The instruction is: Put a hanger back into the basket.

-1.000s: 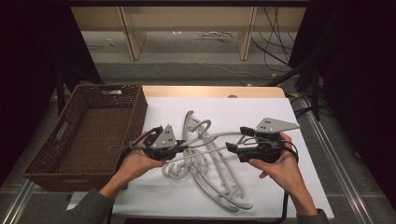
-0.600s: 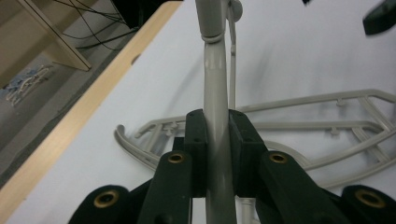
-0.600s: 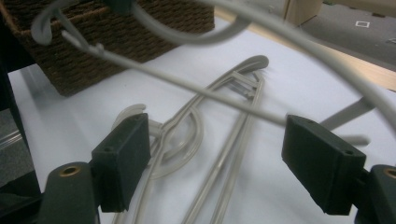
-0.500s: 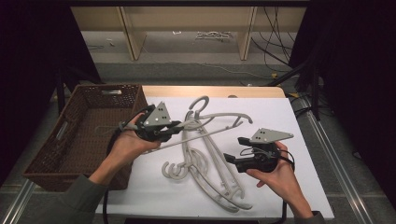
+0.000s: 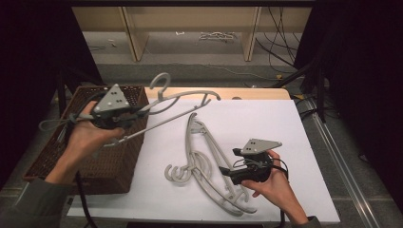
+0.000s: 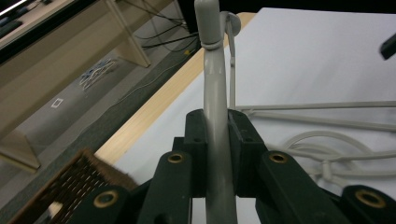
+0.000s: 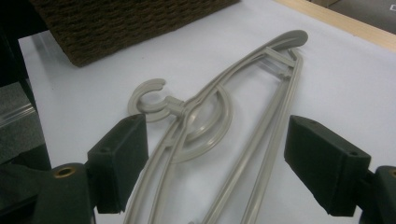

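A grey plastic hanger [image 5: 183, 97] hangs in the air over the basket's right edge, hook up. My left gripper [image 5: 135, 114] is shut on one of its arms; in the left gripper view the pads [image 6: 196, 140] clamp the grey bar [image 6: 215, 93]. Two or three more grey hangers [image 5: 204, 161] lie overlapped on the white sheet [image 5: 275, 123]. My right gripper [image 5: 231, 164] stands open at their right side, low over the sheet. In the right gripper view its jaws [image 7: 217, 154] straddle the hangers [image 7: 205, 116] without touching them.
A brown woven basket [image 5: 47, 156] stands at the left of the table, also seen from the right gripper [image 7: 116, 23]. A wooden table edge [image 5: 256, 92] runs behind the white sheet. Shelving and cables lie on the floor beyond.
My left gripper has lifted one hanger off the pile and carried it up and left over the basket. My right gripper has sunk a little toward the front of the table.
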Action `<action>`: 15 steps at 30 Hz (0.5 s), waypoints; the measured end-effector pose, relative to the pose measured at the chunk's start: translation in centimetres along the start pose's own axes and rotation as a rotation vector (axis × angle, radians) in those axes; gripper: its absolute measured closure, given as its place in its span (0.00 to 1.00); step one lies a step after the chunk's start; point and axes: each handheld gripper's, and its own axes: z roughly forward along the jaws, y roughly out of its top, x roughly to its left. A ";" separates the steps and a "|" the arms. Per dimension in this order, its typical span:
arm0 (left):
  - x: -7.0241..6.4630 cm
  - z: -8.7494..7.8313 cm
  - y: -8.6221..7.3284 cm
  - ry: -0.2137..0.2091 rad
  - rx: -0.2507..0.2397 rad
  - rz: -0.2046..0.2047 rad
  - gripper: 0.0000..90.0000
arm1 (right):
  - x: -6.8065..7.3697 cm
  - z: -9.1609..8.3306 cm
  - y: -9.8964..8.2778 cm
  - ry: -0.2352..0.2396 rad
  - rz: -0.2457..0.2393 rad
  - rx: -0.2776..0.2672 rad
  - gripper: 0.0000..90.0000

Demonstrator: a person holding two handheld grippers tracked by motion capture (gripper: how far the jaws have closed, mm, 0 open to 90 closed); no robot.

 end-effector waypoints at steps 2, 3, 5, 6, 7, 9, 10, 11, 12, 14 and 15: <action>0.5 -0.4 -0.4 0.018 0.006 -0.004 0.88 | 0.1 0.1 0.0 0.004 -0.001 0.002 0.25; 1.3 -1.0 -1.2 0.044 0.015 -0.027 0.88 | 0.3 0.3 -0.1 0.012 -0.002 0.009 0.25; 2.2 -1.8 -2.1 0.072 0.010 -0.058 0.88 | 0.5 0.6 -0.3 0.015 -0.005 0.018 0.25; 2.2 -1.8 -2.1 0.072 0.010 -0.058 0.88 | 0.5 0.6 -0.3 0.015 -0.005 0.018 0.25; 3.0 -2.3 -2.9 0.080 -0.017 -0.079 0.88 | 0.6 0.8 -0.4 0.022 -0.008 0.023 0.25; 3.6 -3.0 -3.8 0.098 -0.028 -0.113 0.88 | 0.7 1.1 -0.5 0.026 -0.014 0.033 0.25; 3.9 -3.4 -4.2 0.114 -0.027 -0.123 0.88 | 0.8 1.1 -0.5 0.028 -0.019 0.038 0.25; 4.2 -3.7 -4.6 0.126 -0.025 -0.132 0.88 | 0.9 1.1 -0.5 0.028 -0.021 0.037 0.25; 4.2 -3.7 -4.6 0.126 -0.025 -0.132 0.88 | 0.9 1.1 -0.5 0.028 -0.021 0.037 0.25; 5.1 -4.6 -5.8 0.156 -0.012 -0.147 0.88 | 1.0 1.2 -0.5 0.032 -0.025 0.038 0.25; 5.4 -4.9 -6.2 0.166 -0.007 -0.153 0.88 | 1.0 1.2 -0.6 0.032 -0.024 0.041 0.25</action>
